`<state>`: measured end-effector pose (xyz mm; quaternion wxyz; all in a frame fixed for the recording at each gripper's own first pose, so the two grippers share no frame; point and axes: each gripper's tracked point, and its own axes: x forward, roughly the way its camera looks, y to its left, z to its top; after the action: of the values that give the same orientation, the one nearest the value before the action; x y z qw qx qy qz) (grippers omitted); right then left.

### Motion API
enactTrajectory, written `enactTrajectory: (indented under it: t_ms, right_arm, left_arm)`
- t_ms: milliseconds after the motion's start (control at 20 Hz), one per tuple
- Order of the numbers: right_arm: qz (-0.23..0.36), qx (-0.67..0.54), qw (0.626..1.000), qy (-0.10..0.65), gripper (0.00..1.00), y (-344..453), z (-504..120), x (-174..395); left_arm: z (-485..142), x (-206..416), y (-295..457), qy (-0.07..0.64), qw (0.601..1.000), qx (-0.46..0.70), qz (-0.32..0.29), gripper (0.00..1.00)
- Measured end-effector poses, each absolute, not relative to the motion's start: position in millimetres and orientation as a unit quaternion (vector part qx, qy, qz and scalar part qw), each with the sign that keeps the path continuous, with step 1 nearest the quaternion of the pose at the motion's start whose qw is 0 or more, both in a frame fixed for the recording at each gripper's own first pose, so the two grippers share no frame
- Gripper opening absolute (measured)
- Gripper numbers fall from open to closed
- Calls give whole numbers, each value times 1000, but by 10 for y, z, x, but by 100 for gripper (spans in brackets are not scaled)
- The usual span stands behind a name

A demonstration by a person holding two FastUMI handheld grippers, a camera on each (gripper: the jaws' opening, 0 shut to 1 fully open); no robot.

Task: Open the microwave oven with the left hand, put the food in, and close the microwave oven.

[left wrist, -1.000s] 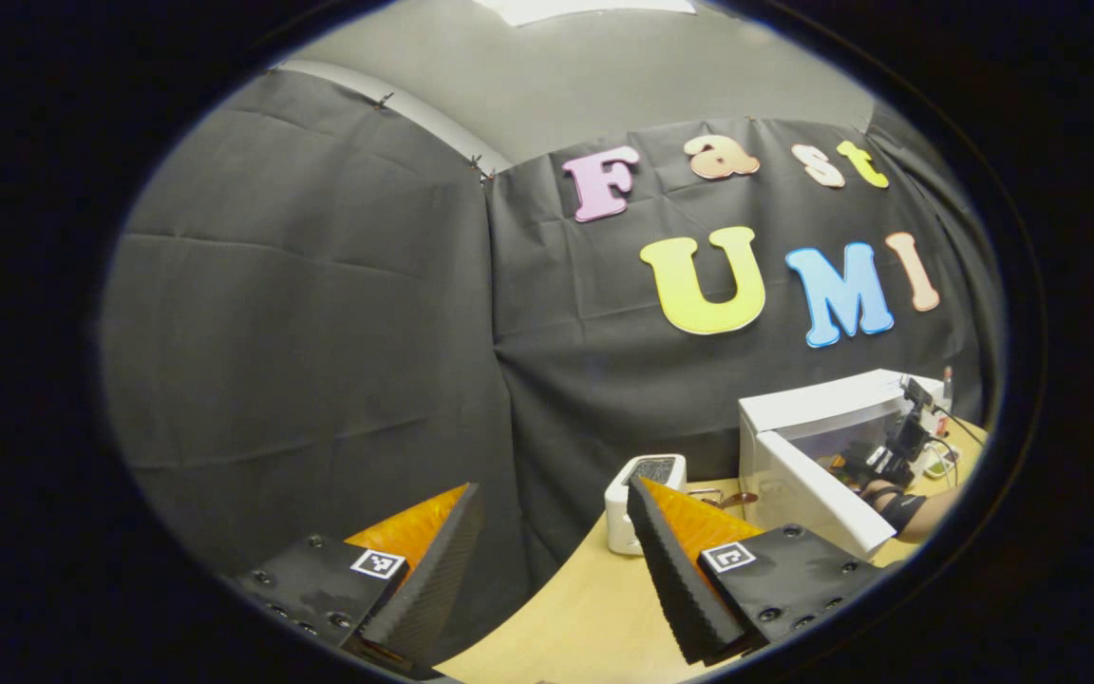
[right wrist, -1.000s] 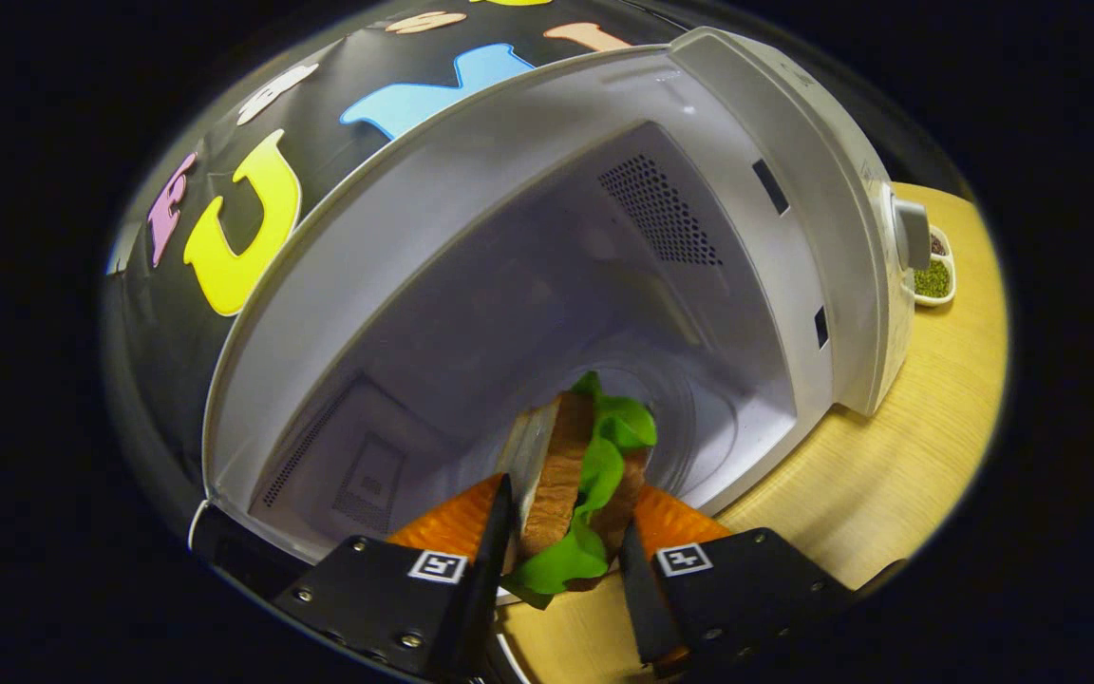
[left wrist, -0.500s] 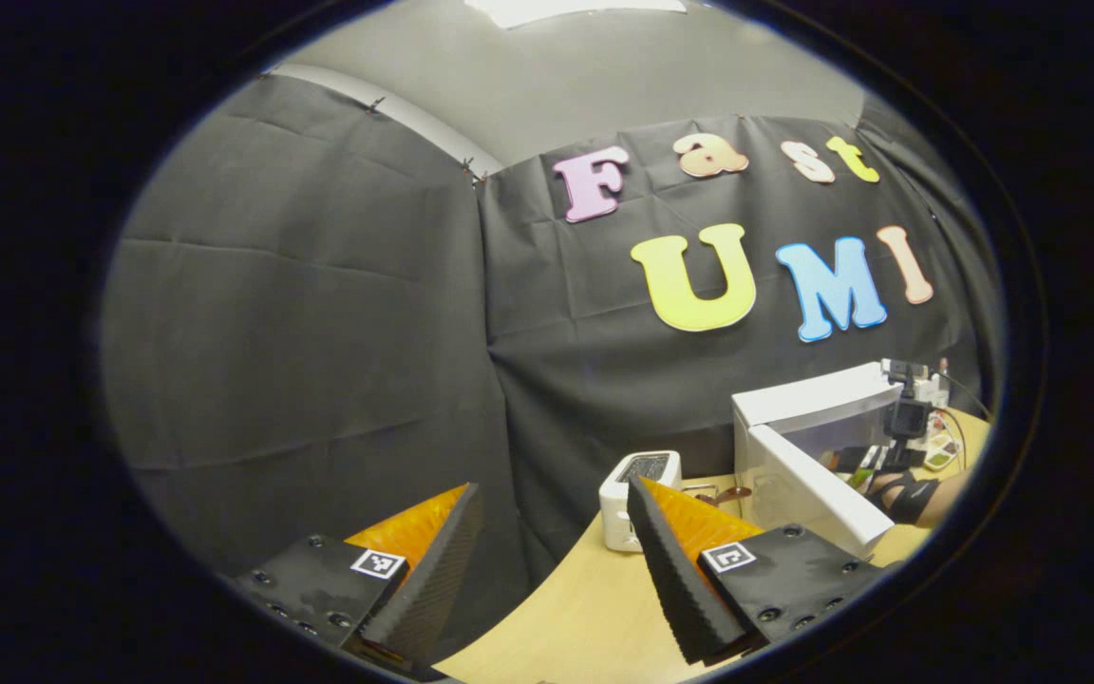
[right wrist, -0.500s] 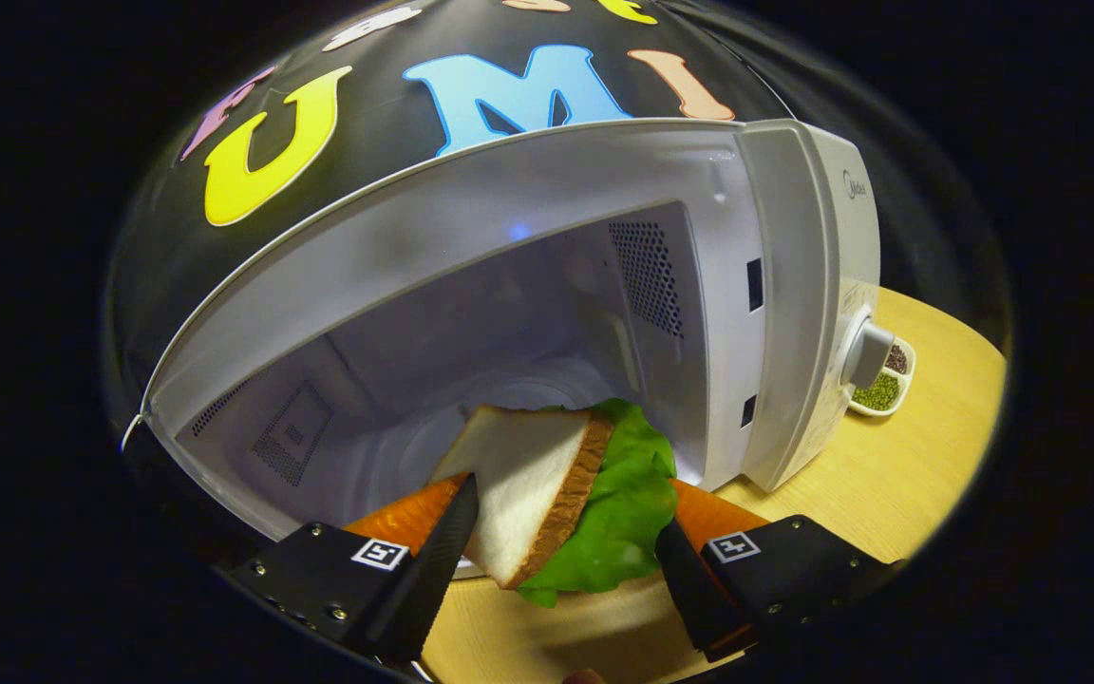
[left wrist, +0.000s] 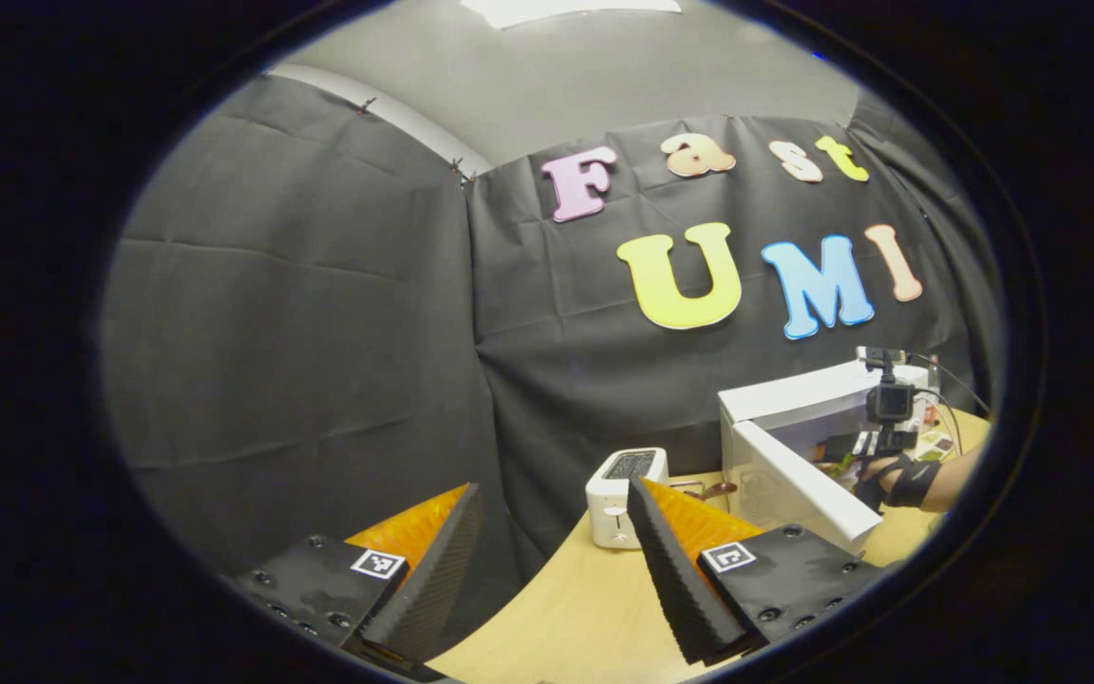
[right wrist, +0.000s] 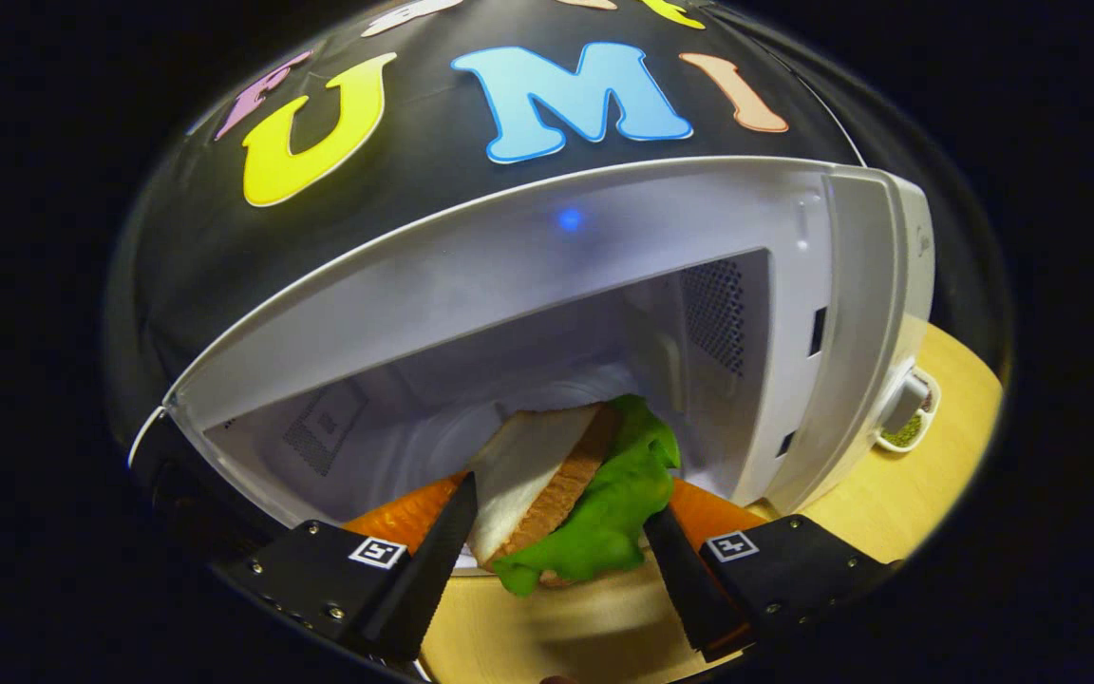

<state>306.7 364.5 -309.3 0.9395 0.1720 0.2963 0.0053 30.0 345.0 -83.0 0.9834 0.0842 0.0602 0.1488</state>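
In the left gripper view, the left gripper (left wrist: 547,560) hangs over the table's (left wrist: 585,608) near left edge with its fingers wide apart and nothing between them; past them a toaster (left wrist: 625,484) stands by the back edge against the booth wall, and to its right the microwave (left wrist: 799,408) sits with its door (left wrist: 808,484) swung open toward the front; at the mouth of the oven a hand (left wrist: 889,475) holds the other tool, too small to judge there. In the right gripper view, the right gripper (right wrist: 556,551) points into the open cavity (right wrist: 471,399), its fingers spread, and the sandwich (right wrist: 571,489), white bread, brown crust and green lettuce, lies tilted between them at the cavity's front lip; whether either finger touches it I cannot tell. Right of the oven's knob (right wrist: 903,404), a small dish (right wrist: 908,432) of green bits sits near the table's right edge
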Motion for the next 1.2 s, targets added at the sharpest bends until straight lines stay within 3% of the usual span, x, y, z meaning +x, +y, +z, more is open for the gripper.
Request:
enactTrajectory:
  t_ms: [300, 800, 900, 950, 1050, 1200]
  right_arm:
    - [-54, 72, 946, 313, 99, 3286, -3165, 2875]
    - [21, 20, 978, 206, 99, 3120, -2125, 2483]
    - [38, 16, 981, 188, 99, 3064, -1883, 2332]
    - [48, 15, 983, 177, 99, 3046, -1751, 2249]
    - [59, 9, 987, 153, 99, 2930, -1482, 2083]
    - [76, 14, 989, 125, 98, 2783, -1156, 1813]
  left_arm:
    - [-830, 275, 3516, 58, 983, 82, 154, 100]
    - [-1250, 517, 3232, 71, 988, 53, 124, 100]
    - [-1429, 541, 3159, 84, 988, 47, 121, 93]
    - [-1519, 529, 3122, 90, 988, 44, 120, 100]
    - [-1674, 490, 3056, 105, 987, 40, 119, 100]
    - [-1911, 438, 2944, 129, 984, 22, 117, 95]
